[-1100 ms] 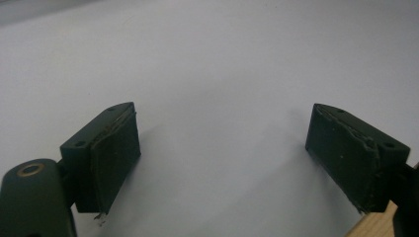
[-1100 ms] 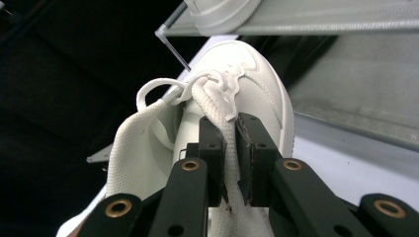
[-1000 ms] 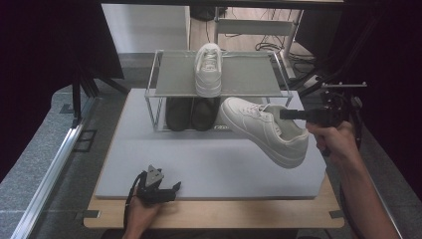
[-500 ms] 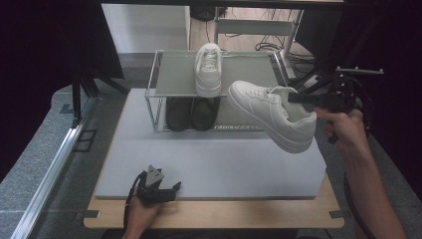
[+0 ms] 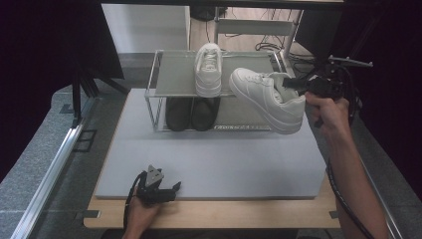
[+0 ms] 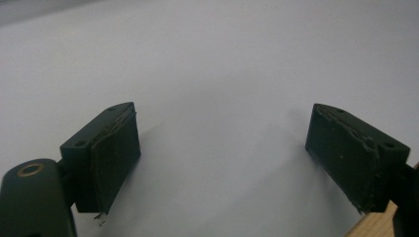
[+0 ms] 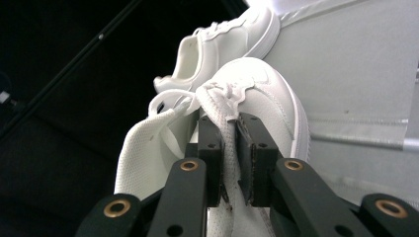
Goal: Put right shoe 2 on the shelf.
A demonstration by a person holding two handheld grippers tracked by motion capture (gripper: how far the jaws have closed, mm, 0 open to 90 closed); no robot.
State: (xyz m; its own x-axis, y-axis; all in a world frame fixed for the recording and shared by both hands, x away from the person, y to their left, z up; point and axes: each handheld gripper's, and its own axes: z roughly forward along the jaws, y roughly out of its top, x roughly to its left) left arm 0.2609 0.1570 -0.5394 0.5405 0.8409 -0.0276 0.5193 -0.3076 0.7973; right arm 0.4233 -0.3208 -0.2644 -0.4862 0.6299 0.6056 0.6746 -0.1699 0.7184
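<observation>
White leather, the low-top sneaker (image 5: 268,99) now hangs in the air at the right end of the two-tier metal shoe rack (image 5: 174,82); a second ago it lay lower on the grey table mat (image 5: 214,159), so it seems bound for the top shelf beside its matching white sneaker (image 5: 208,69). The right gripper (image 5: 291,83) carries it; the left gripper (image 5: 164,191) rests near. In the left gripper view the jaws stand wide over bare mat. In the right gripper view the pads (image 7: 210,148) pinch the shoe's side wall.
</observation>
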